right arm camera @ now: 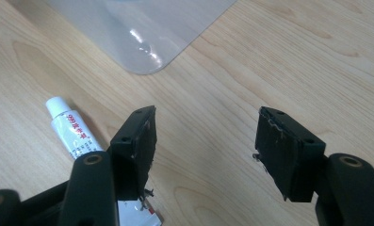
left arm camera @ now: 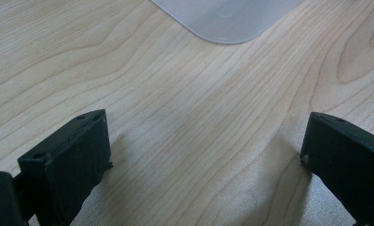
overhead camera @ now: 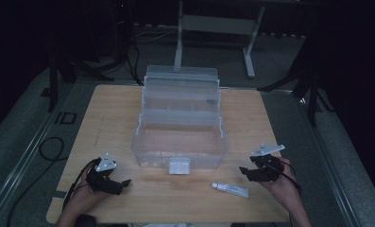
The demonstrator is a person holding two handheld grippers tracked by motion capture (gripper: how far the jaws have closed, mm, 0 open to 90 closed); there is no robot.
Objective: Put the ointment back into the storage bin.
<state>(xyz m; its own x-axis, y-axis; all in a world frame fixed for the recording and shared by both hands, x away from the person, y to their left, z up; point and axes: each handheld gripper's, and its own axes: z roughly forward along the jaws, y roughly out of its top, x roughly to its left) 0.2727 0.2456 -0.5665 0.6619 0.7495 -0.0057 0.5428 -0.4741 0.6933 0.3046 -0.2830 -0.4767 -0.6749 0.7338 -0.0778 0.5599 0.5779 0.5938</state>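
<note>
Surroundings: dim room, dark floor with cables, grey metal frame (overhead camera: 217, 28) beyond the far edge of the table.
Surface: pale wooden table (overhead camera: 109, 113), bare apart from two things.
Box: clear plastic organiser box (overhead camera: 180, 123) at the centre, lid swung up and back, tiers stepped open, lower tub looking empty; white latch (overhead camera: 179, 166) at its near wall.
Tube: small white tube (overhead camera: 230, 189) with red print, flat on the wood just in front of the box's near right corner, cap towards the box, apart from the box.
Left gripper (overhead camera: 120, 185): jaws wide apart, nothing between them, low over bare wood left of the latch; rounded box corner (left arm camera: 229, 21) ahead of it.
Right gripper (overhead camera: 245, 172): jaws parted about halfway, gripping nothing, bare wood between them; tube (right arm camera: 71, 129) just beside and partly under the left-hand jaw in the right gripper view, not between the pads.
Progress: box already open and ready; tube not yet picked up, not yet in any compartment; by judgement, barely begun.
Remaining: line up on the tube, close on it, lift, carry over the near wall, set down inside.
Edges: near table edge close behind both hands; tube well clear of it.
Room: open wood on both sides of the box; near wall of the box the one obstacle on the way in.
</note>
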